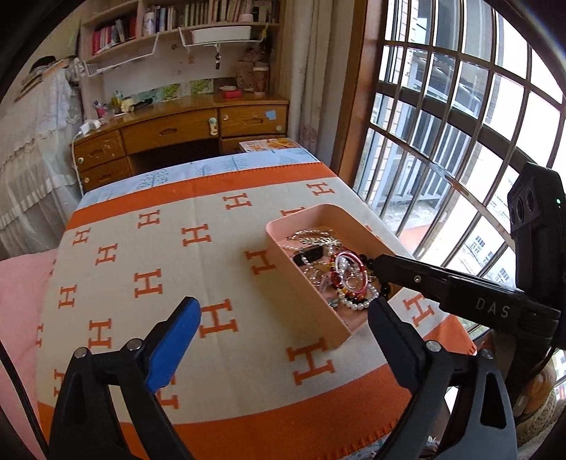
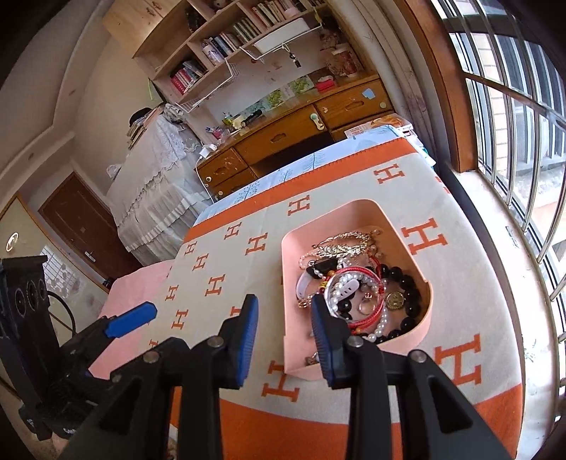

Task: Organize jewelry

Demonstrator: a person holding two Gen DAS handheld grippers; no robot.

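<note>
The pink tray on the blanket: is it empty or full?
Full: the pink tray holds a tangled heap of jewelry, beads and chains, covering most of its floor.

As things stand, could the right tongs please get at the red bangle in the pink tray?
Probably yes. The right tongs are open and hold nothing, straddling the near wall of the pink tray. The red bangle lies on top of the pile, uncovered; the left tongs are clear.

A tray sits on a blanket spread over the bed, toward its window side; jewelry lies heaped in the tray; a desk stands beyond the bed, bookshelves above it.
</note>
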